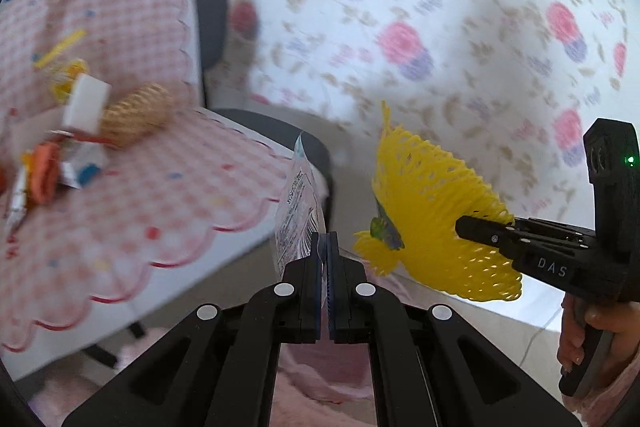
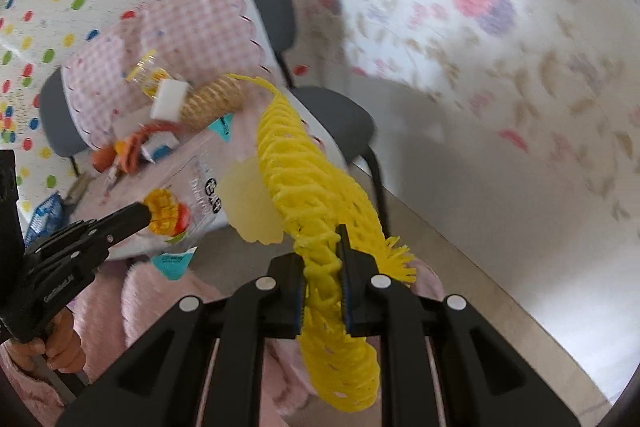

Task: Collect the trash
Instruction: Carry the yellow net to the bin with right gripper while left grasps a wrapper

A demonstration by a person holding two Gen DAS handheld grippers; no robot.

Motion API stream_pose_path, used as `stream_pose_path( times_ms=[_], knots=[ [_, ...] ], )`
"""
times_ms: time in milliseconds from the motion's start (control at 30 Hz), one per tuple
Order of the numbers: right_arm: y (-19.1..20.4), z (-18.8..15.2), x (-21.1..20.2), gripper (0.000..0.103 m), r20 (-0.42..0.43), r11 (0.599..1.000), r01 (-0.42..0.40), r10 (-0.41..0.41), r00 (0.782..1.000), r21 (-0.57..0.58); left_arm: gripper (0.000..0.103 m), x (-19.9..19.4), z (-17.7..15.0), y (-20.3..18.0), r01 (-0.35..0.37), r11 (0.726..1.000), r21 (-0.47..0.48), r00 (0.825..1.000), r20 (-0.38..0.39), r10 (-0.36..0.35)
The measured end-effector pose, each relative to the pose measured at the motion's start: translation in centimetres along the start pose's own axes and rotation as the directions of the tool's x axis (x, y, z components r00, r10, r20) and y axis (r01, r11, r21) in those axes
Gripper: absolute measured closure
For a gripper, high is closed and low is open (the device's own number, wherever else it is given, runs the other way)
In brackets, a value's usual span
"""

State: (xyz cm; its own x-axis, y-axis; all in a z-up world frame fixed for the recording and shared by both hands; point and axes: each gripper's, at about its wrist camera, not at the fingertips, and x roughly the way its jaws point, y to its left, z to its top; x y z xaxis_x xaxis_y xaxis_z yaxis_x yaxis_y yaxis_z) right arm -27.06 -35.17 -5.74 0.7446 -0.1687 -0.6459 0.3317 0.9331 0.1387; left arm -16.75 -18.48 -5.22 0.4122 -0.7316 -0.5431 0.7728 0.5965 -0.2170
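I had the left gripper (image 1: 325, 247) pinched flat on a clear plastic wrapper (image 1: 298, 211), held off the edge of the table (image 1: 240, 227). My right gripper (image 2: 323, 263) was clamped around a yellow foam net (image 2: 304, 183), raised beside it. Motion blur smeared the remaining trash pile (image 1: 80, 131) on the checked cloth (image 1: 132, 27).

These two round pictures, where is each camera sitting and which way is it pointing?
Left wrist view: sits on the left gripper, looking along its fingers shut on a clear printed plastic wrapper; the right gripper and its hand show.
Right wrist view: sits on the right gripper, clamping a yellow foam fruit net; the left gripper and its hand show.
Shared: both grippers, wrapper, net, and the pink checked cloth with remaining litter.
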Motion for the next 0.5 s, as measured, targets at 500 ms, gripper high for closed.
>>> stream_pose_path(
  times_ms=[500],
  knots=[
    [-5.0,-4.0,3.9,0.087,-0.115,0.992,0.042,-0.028,0.993,0.118,0.095,6.5,-2.0,-2.2,0.051,0.999,0.011,0.991,-0.126,-0.049]
  ],
)
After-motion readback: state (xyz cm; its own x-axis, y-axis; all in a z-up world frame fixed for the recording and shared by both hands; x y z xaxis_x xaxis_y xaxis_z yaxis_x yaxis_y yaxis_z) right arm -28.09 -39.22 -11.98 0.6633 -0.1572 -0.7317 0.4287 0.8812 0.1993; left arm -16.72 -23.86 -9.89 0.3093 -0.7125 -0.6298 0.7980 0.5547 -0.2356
